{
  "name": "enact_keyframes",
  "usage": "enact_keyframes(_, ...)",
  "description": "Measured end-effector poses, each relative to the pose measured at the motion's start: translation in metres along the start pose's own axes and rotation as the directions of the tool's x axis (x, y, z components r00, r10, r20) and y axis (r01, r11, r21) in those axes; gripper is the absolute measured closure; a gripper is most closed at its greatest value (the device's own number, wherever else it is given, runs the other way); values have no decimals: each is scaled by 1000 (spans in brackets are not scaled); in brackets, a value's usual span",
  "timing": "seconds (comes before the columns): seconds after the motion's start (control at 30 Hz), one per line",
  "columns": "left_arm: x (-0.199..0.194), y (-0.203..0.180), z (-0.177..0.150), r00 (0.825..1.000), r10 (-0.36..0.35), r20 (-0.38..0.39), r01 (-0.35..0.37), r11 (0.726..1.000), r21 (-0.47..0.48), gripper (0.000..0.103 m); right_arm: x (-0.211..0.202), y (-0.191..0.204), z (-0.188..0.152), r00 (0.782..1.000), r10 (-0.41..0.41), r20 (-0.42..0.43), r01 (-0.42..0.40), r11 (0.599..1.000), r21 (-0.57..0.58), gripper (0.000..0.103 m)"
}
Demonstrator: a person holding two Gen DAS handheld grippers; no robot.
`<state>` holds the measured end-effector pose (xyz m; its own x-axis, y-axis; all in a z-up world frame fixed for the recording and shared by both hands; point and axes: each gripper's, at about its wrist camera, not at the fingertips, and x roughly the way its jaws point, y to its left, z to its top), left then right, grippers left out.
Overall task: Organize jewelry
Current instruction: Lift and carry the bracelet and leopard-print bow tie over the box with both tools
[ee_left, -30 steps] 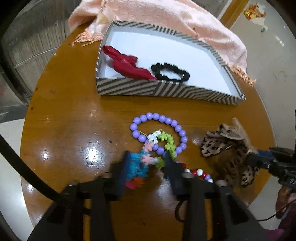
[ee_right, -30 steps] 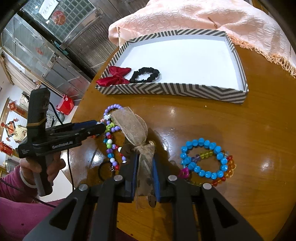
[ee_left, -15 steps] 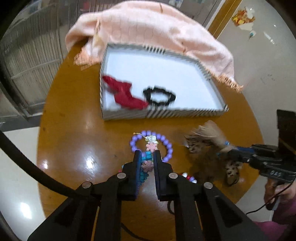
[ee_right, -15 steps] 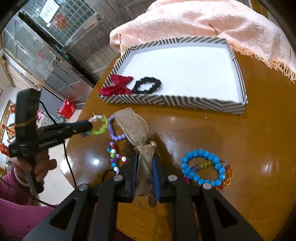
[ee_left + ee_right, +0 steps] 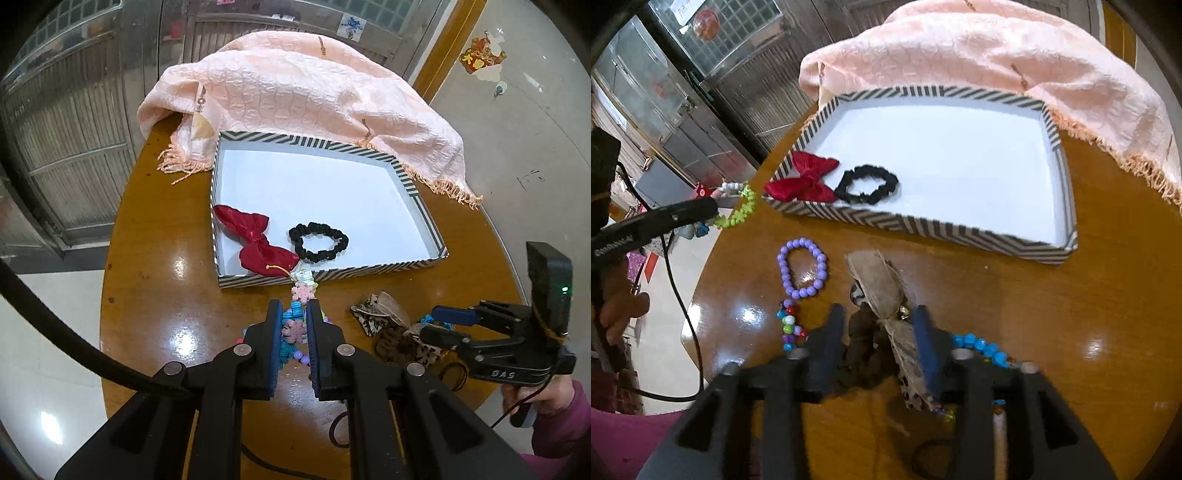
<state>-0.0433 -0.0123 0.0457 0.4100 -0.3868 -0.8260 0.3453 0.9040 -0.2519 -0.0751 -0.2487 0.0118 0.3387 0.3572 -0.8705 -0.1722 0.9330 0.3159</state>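
My left gripper (image 5: 293, 321) is shut on a flower-bead bracelet (image 5: 297, 325) of pink, blue, white and green beads, held above the table in front of the striped tray (image 5: 332, 275); it shows in the right wrist view (image 5: 737, 212) too. The tray holds a red bow (image 5: 255, 240) and a black scrunchie (image 5: 319, 242). My right gripper (image 5: 879, 325) has its jaws apart around a leopard-print bow (image 5: 886, 299) lying on the table. A purple bead bracelet (image 5: 802, 267) lies left of it.
A multicoloured bead string (image 5: 788, 328) and a blue bead bracelet (image 5: 982, 349) lie on the round wooden table (image 5: 1071, 314). A pink fringed towel (image 5: 295, 92) is draped behind the tray. A black hair tie (image 5: 931, 461) lies near the front edge.
My left gripper closed on the flower-bead bracelet and lifted it off the purple bracelet toward the tray. My right gripper opened and the leopard bow now rests on the table.
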Motion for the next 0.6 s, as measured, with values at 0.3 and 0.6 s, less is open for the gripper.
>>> enact_keyframes(0.3,2,0,5,1000,11,-4,-12,1000,-5,97,27,-5,0,996,60,-61,-60,998,0,89)
enact_keyframes(0.6,-10,-1,24,999,18,34,-18,1000,6,96,-32,-2,32,987,141,77,-140,990,-12,89)
